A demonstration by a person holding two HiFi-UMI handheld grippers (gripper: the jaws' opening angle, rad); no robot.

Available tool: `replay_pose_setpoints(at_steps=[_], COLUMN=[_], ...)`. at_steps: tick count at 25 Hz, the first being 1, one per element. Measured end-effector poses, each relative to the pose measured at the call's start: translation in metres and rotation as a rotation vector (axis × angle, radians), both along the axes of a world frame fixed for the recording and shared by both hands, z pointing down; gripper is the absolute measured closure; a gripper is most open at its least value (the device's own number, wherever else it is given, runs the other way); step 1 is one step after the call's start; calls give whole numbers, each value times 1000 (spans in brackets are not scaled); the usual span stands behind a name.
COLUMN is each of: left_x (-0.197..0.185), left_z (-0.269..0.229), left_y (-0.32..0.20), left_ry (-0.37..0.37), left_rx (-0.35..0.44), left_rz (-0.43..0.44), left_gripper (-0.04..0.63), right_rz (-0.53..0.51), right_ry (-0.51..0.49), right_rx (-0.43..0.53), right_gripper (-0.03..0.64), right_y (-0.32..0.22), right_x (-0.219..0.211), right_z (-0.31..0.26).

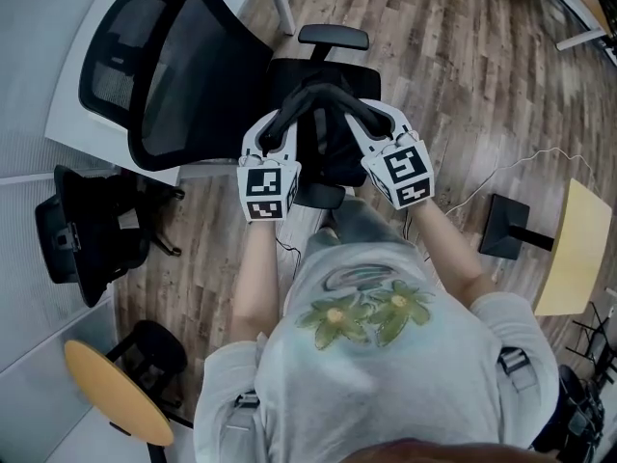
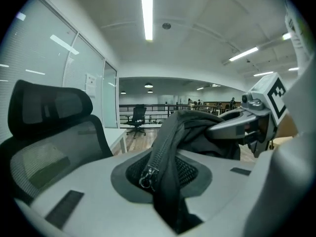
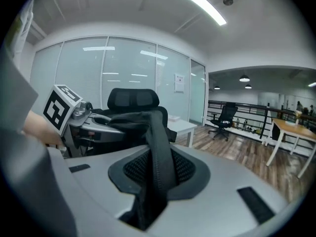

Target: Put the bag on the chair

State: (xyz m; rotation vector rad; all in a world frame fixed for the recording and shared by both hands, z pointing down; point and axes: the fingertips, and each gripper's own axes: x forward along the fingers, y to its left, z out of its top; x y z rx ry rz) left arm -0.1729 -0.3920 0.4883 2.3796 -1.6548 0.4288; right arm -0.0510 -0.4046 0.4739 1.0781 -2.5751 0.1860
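The person stands facing a black mesh office chair (image 1: 369,77) and holds the black bag (image 1: 323,128) up between 2 tools. The left hand-held gripper (image 1: 281,123) has its jaws pinched on a fold of the bag that carries a zipper (image 2: 146,176), with the pull dangling right at the jaw mouth. The right hand-held gripper (image 1: 359,116) is clamped the same way on another dark fold or strap. The bag hangs between them over the chair's seat, with the backrest (image 1: 188,70) to the left and an armrest (image 1: 333,38) on the far side. It is black on black, so I cannot tell whether its underside touches the seat.

It looks soft and limp. The cloth creases over the jaws and sags between the 2 grips, so I expect it to slump once released, not stand. It seems light, since thin pinches of fabric carry it. The zipper seam and strap are the sensible places to hold, being thicker than plain cloth, which could slide from the pads. I judge nothing about it fragile.
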Motion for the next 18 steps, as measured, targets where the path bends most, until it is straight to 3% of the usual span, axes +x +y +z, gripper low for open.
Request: replay_pose_setpoints(at_steps=[3,10,18], left_x=[4,8,10], left_z=[27,50,82], left_y=[16,36,93], left_ry=[9,-3,22], left_rx=[-50,-79,-98], left_rz=[16,68,128], left_gripper=[495,485,477], right_rz=[-15,-51,-167], right_ry=[12,1,3], right_rx=[-46,-74,-84], right_gripper=[532,526,525], right_y=[16,34,88], right_x=[6,10,7], right_z=[27,48,71])
